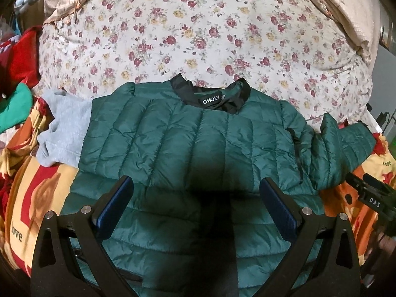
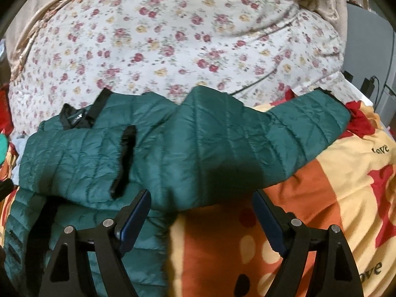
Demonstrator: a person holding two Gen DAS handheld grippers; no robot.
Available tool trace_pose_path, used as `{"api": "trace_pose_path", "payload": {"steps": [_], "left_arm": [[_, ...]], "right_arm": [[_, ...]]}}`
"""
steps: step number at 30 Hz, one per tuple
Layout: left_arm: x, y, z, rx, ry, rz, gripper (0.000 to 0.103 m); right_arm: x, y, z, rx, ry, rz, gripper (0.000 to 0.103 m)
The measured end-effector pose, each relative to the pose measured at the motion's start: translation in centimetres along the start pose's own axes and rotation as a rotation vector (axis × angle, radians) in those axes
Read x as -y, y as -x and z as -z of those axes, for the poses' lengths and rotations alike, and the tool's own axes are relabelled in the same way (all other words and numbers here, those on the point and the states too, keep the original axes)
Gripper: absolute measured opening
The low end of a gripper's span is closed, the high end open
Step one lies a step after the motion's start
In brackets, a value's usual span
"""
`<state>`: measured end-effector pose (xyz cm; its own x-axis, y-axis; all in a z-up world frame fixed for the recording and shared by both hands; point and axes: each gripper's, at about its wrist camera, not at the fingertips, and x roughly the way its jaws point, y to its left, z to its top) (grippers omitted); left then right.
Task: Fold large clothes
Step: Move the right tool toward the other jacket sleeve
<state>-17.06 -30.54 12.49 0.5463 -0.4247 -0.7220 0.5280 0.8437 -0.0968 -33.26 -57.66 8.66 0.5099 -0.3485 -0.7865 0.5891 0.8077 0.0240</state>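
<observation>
A dark green quilted puffer jacket [image 1: 188, 136] with a black collar and a "GHOLY" label lies flat on the bed, collar away from me. Its left side is folded over the body. Its right sleeve [image 1: 344, 148] sticks out to the right. My left gripper [image 1: 196, 188] is open and empty, just above the jacket's lower middle. My right gripper [image 2: 201, 199] is open and empty, over the lower edge of the spread sleeve [image 2: 259, 143] and jacket [image 2: 74, 158]. The right gripper also shows at the right edge of the left wrist view [image 1: 371, 195].
A floral quilt [image 1: 198, 29] lies behind the jacket. An orange, yellow and red "love" blanket [image 2: 321, 198] covers the bed under it. A grey garment [image 1: 64, 128] lies at the jacket's left. Red and green clothes [image 1: 17, 79] pile at far left.
</observation>
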Motion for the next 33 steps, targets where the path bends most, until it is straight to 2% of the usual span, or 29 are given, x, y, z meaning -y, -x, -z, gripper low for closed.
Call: {"api": "trace_pose_path", "payload": {"steps": [14, 23, 33], "left_arm": [[-1.5, -1.2, 0.0, -0.017, 0.030, -0.001, 0.102], [-2.2, -1.8, 0.1, -0.027, 0.044, -0.001, 0.102], [-3.3, -2.2, -0.2, -0.027, 0.064, -0.007, 0.102]], "right_arm": [[4.2, -2.4, -1.0, -0.021, -0.057, 0.085, 0.082], [9.2, -3.5, -2.7, -0.018, -0.125, 0.174, 0.082], [16.5, -5.1, -5.7, 0.020, -0.254, 0.294, 0.082]]}}
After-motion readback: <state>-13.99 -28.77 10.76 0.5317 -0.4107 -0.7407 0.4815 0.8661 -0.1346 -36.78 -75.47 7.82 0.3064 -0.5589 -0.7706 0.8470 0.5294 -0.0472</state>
